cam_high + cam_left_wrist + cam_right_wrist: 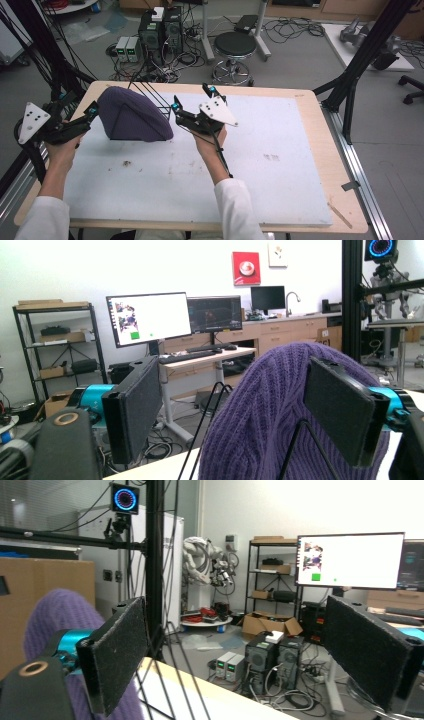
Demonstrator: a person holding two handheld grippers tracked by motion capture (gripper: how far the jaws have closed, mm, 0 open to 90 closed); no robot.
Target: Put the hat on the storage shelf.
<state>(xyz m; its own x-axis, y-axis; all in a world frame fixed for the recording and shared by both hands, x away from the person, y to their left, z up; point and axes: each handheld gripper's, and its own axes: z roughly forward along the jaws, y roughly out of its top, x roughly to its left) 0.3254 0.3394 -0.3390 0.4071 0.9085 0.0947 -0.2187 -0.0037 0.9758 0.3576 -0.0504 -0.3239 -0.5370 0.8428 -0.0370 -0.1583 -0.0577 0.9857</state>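
Purple knit hat (131,114) sits over a black wire stand (155,97) at the back left of the white surface (260,170) in the high view, between my two tools. My left hand-held gripper (80,107) hangs just beside the hat's left edge, my right hand-held gripper (192,100) near its right edge, both with jaws spread and holding nothing. In the left gripper view, my left hand-held gripper (250,410) frames the hat (280,405) between parted pads, the far pad (340,407) in front of the knit. In the right gripper view, my right hand-held gripper (250,655) stands released, the hat (55,615) showing behind its near pad (117,652).
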